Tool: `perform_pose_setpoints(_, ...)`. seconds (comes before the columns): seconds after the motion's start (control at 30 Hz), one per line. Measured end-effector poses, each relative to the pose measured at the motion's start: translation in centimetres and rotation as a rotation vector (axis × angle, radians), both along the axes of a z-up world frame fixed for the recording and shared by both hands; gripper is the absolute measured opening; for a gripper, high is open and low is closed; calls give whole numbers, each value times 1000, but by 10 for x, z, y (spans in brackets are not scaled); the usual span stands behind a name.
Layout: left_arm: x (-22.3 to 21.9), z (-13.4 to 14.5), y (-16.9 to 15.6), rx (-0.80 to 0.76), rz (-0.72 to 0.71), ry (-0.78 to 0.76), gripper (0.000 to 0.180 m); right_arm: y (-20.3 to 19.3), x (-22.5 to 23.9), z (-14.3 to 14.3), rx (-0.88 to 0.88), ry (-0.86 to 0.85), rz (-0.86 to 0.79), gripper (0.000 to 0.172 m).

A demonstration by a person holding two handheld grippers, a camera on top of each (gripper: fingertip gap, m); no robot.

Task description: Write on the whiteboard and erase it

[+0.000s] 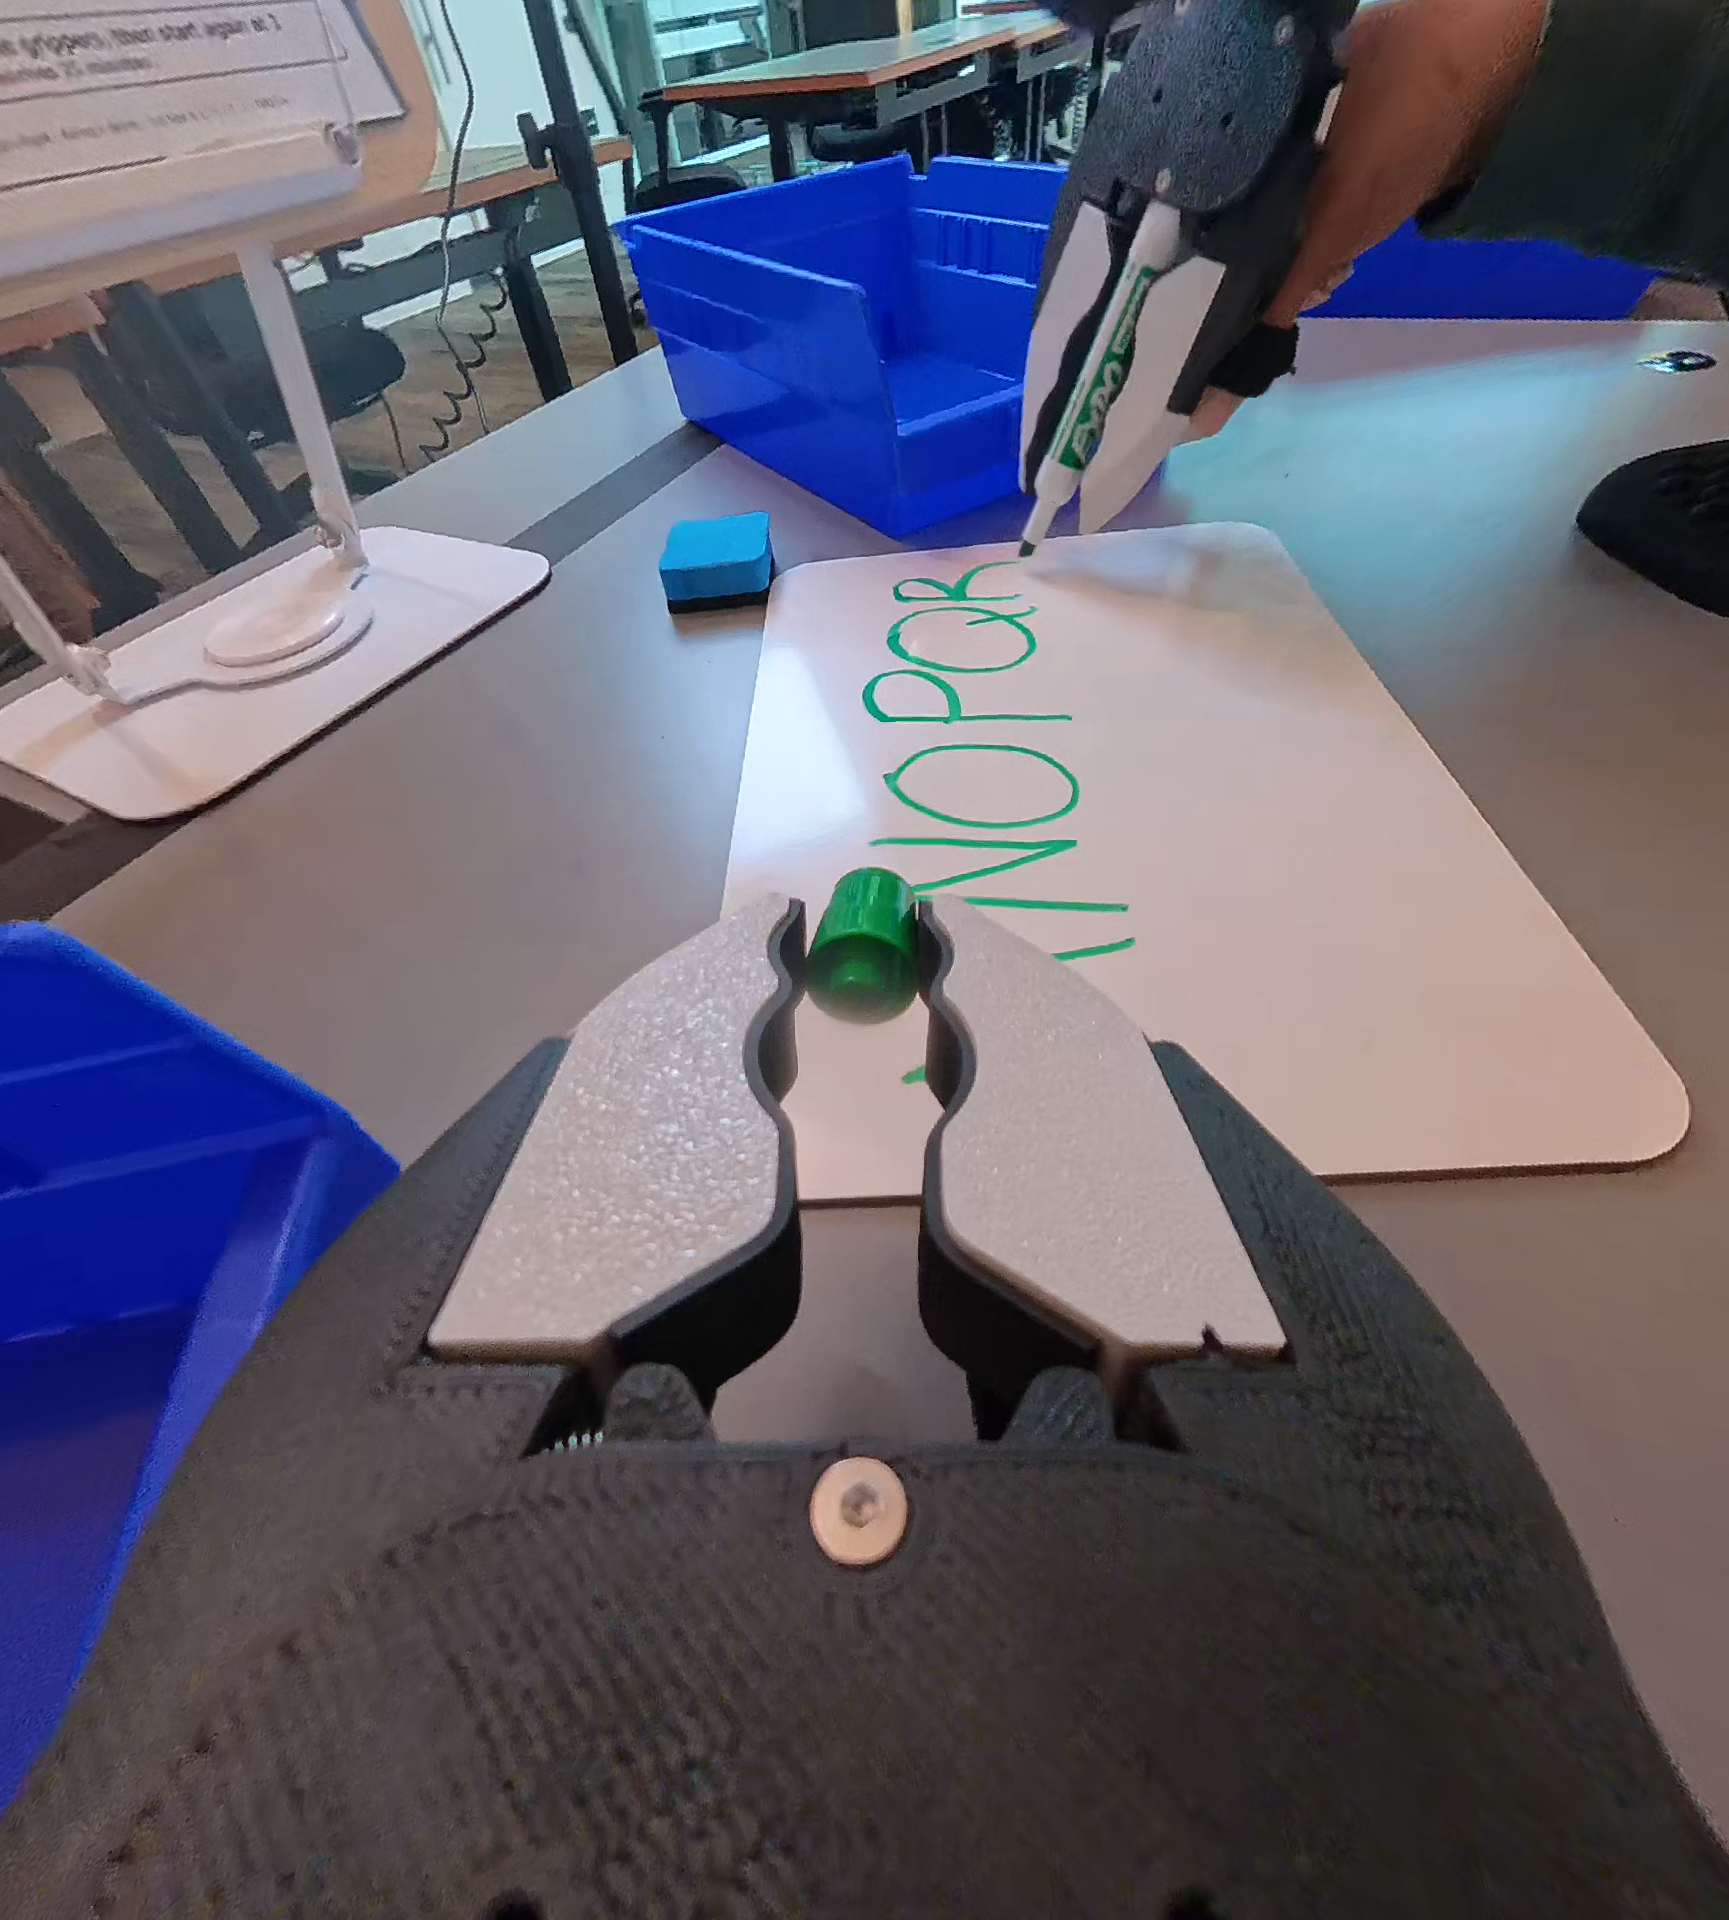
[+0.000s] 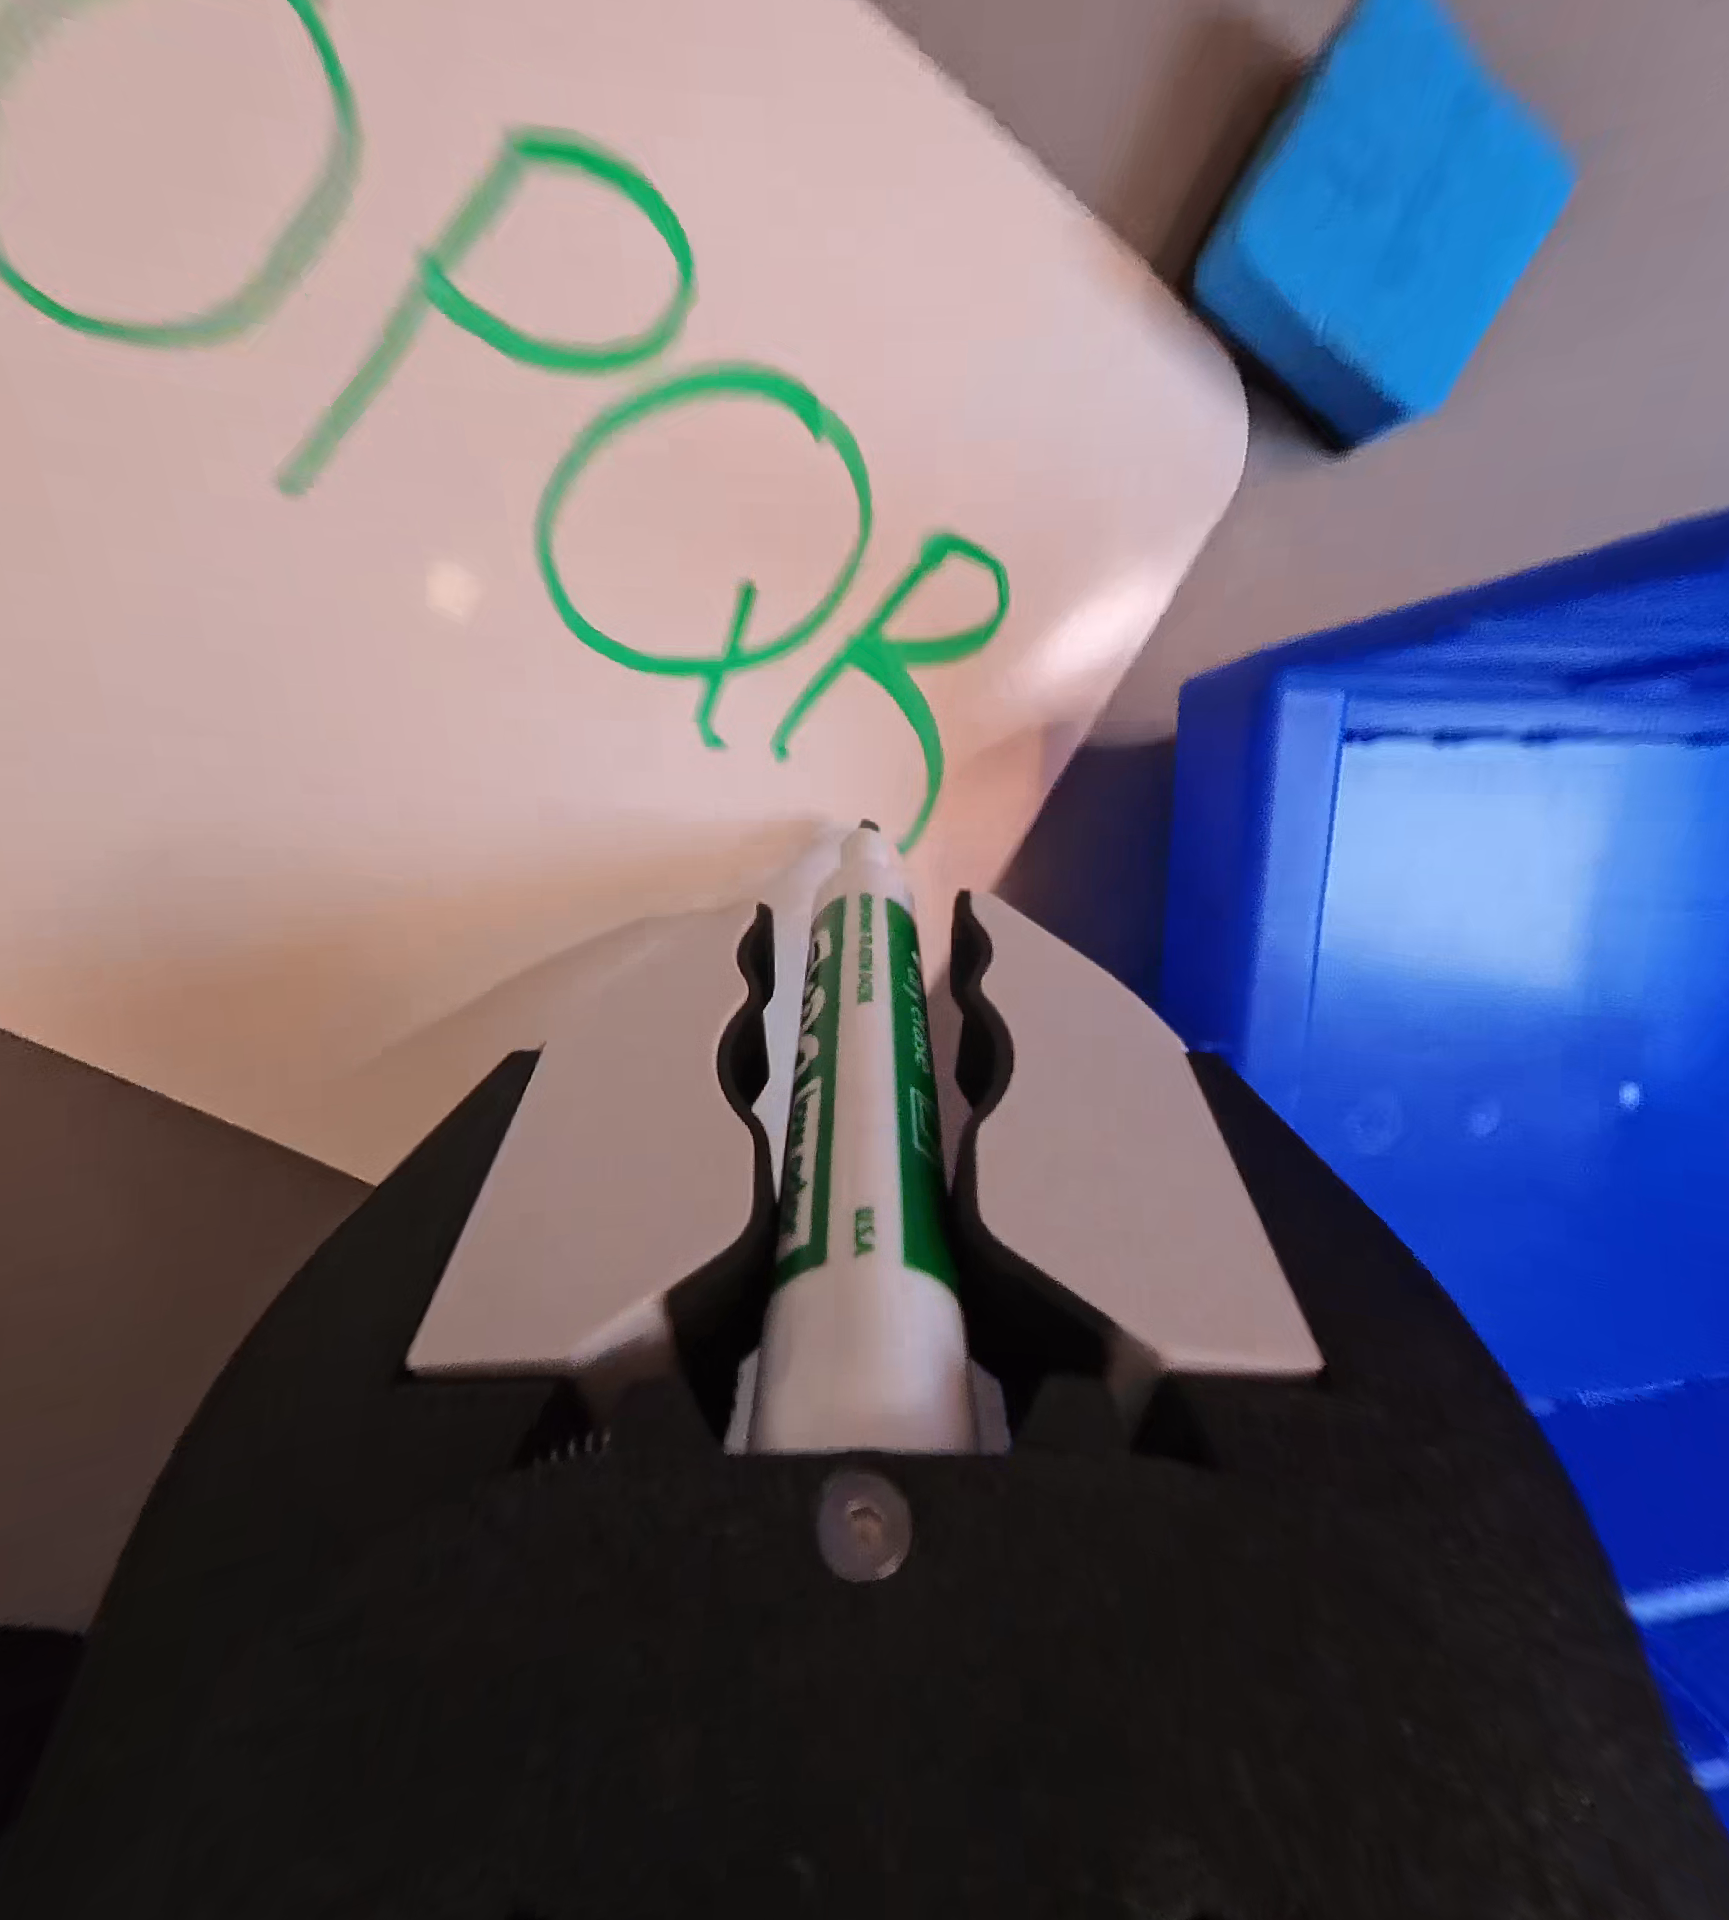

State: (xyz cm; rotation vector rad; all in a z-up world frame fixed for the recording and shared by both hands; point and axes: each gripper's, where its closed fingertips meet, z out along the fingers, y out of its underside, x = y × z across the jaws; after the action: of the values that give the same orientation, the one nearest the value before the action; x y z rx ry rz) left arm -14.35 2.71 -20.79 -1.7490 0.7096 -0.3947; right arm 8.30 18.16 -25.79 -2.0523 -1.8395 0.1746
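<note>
At whiteboard [image 1: 1359, 831] far edge, right tongs [image 2: 860, 914] clamping marker [image 2: 855, 1091], left tongs [image 1: 860, 914] clamping cap [image 1: 860, 945].

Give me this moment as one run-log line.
phase: writing | right claw: holds marker, tip on whiteboard | left claw: holds green cap | eraser: unused

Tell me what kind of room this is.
Probably an office or lab workspace. Behind the grey table stand rows of wood-topped desks with office chairs, and cables hang beside them. On the table sit blue storage bins and a stand-mounted instruction sheet, which suggests a set-up work station.
</note>
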Motion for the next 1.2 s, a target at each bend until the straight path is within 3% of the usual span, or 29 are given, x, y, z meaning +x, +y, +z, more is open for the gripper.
perform_pose_setpoints(0.17, 39, 27, -25, 258, -128, 133, 20, -101, -64, 91, -173, 670, 226, 34)
perform_pose_setpoints(0.3, 77, 45, -48, 478, -175, 334, 20, -185, -88, 125, -297, 954, 333, 34)
perform_pose_setpoints(0.37, 92, 50, -58, 545, -192, 397, 20, -210, -95, 122, -333, 991, 347, 34)
perform_pose_setpoints(0.6, 117, 74, -89, 659, -272, 319, 20, -243, -100, 123, -643, 1115, 348, 36)
perform_pose_setpoints(0.83, 131, 73, -108, 662, -379, 306, 20, -272, -102, 119, -930, 1149, 337, 35)
perform_pose_setpoints(0.93, 137, 55, -115, 617, -442, 360, 20, -284, -101, 105, -906, 1092, 324, 33)
perform_pose_setpoints(1.07, 145, 53, -124, 595, -522, 318, 20, -288, -96, 108, -1043, 1178, 301, 33)
perform_pose_setpoints(1.13, 148, 51, -120, 619, -515, 331, 20, -283, -93, 106, -935, 1148, 299, 34)
perform_pose_setpoints(1.2, 143, 64, -91, 594, -365, 319, 23, -255, -87, 119, -563, 1053, 352, 34)
